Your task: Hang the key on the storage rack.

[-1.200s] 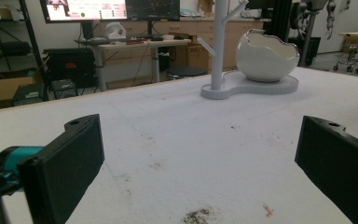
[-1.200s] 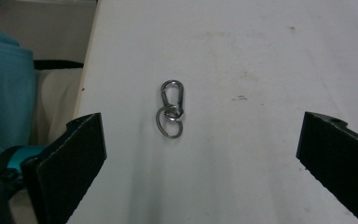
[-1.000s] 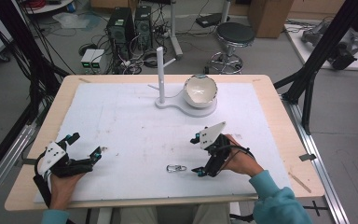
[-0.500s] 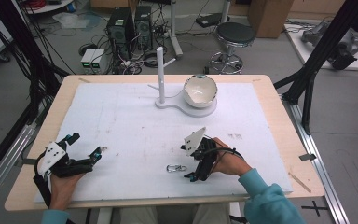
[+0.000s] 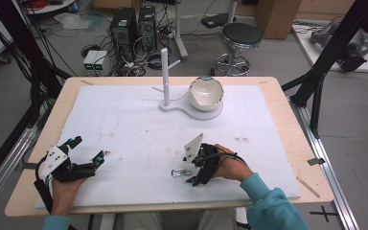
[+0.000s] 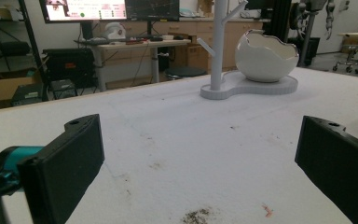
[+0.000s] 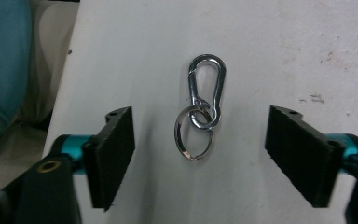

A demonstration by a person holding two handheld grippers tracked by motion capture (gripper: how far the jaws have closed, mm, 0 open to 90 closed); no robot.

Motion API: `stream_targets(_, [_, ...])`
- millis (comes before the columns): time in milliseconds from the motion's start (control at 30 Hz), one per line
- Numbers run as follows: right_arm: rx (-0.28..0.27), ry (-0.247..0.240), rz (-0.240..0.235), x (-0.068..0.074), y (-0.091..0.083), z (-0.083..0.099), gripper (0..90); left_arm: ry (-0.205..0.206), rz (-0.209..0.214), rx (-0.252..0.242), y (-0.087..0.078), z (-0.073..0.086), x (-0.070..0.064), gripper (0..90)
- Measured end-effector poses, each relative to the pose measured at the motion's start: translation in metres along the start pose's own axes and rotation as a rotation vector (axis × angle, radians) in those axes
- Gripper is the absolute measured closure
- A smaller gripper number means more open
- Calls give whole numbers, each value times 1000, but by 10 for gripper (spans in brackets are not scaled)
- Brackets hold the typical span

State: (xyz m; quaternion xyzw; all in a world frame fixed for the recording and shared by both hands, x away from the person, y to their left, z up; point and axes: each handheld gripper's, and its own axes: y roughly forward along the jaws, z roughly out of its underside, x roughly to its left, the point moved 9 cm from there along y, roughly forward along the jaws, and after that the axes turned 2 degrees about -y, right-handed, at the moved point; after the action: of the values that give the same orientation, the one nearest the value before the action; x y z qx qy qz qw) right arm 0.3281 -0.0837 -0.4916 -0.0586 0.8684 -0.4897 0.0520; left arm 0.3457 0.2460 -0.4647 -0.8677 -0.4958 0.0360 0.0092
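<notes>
At the desk's (image 5: 287, 120) near left corner, the left tongs (image 5: 103, 155) rest wide apart, gripping nothing. Right of them, the clip (image 5: 178, 173) with its ring (image 7: 194, 133) lies flat on the white mat (image 5: 124, 124), between the jaws of the right tongs (image 7: 199, 154), which gape above it without touching.

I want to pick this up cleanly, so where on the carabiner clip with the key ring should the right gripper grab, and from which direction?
Come straight down from above: the carabiner clip lies flat on the white mat, centred between the open right gripper. Probably best to close across the clip's narrow lower end, where the key ring threads through, so the pads catch both long sides. The flat ring alone looks too thin to pinch.
</notes>
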Motion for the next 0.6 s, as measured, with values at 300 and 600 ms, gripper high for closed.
stream_targets(300, [21, -65, 3, 0, 0, -1, 493, -2, 2, 0, 0, 0, 0, 17])
stream_targets(600, [42, -96, 6, 1, 0, 1, 646, -3, 3, 0, 0, 0, 0, 17])
